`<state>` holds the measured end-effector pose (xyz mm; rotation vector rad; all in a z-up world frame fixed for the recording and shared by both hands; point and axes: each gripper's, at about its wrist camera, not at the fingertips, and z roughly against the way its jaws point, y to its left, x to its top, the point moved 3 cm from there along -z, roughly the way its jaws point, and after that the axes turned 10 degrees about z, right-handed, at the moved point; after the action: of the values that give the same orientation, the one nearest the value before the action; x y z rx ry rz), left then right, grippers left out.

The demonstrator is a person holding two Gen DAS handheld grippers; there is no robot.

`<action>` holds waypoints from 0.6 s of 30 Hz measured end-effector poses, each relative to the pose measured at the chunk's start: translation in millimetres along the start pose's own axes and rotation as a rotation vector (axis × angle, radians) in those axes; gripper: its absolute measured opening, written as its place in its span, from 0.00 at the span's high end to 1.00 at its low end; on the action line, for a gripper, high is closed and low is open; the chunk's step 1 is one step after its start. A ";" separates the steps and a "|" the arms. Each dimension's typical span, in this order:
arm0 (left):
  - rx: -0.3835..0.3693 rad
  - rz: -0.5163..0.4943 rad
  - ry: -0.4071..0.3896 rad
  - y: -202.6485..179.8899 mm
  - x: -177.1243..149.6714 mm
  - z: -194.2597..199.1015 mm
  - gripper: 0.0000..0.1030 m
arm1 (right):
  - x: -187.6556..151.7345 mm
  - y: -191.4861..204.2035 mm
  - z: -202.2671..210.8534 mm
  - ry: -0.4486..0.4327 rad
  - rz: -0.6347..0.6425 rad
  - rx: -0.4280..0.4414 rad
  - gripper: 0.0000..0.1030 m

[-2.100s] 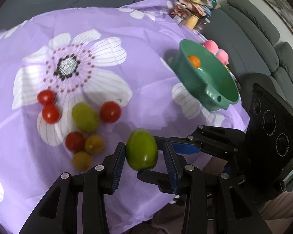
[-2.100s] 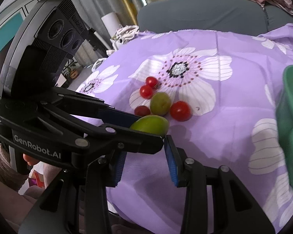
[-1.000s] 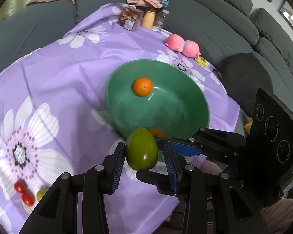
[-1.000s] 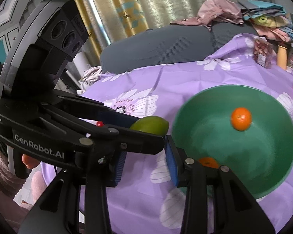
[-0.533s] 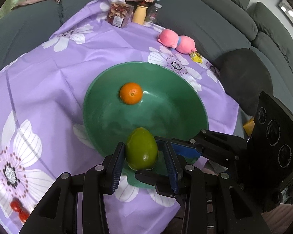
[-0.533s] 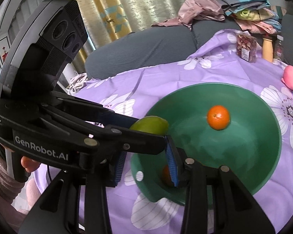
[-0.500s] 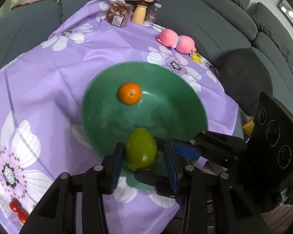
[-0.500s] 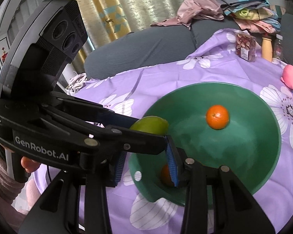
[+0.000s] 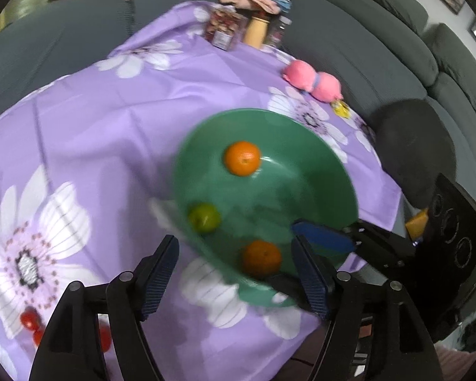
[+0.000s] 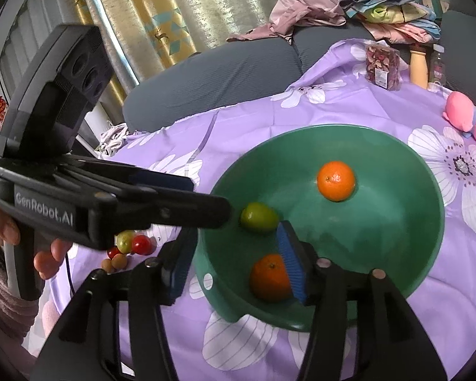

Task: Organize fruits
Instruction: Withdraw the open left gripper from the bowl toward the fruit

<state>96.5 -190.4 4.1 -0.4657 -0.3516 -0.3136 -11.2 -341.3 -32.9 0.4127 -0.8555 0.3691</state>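
Note:
A green bowl stands on the purple flowered cloth. In it lie a green fruit and two oranges, one far and one near. My left gripper is open and empty above the bowl's near rim. It also shows in the right wrist view, beside the green fruit. My right gripper is open and empty over the bowl's near edge.
Red tomatoes and small green fruits lie on the cloth to the left. A pink plush toy, a snack packet and bottles stand at the far edge. A grey sofa surrounds the table.
My left gripper has opened and let go of the green fruit, which now lies in the bowl. The left gripper has drawn back a little from the bowl.

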 end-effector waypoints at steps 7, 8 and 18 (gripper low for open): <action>0.015 0.117 -0.034 39.8 -17.7 21.9 0.09 | -2.1 9.9 6.4 0.003 0.026 -0.016 0.34; 0.012 0.133 -0.042 45.8 -21.4 26.4 0.09 | -2.1 10.6 6.9 0.004 0.026 -0.016 0.34; 0.036 0.356 -0.056 113.8 -65.3 51.7 0.05 | -5.9 48.3 4.4 0.050 0.103 0.018 0.29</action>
<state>67.1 -54.9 -21.7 -0.4929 -0.3214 0.0516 -40.3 -302.8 -25.3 0.3754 -0.8273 0.4805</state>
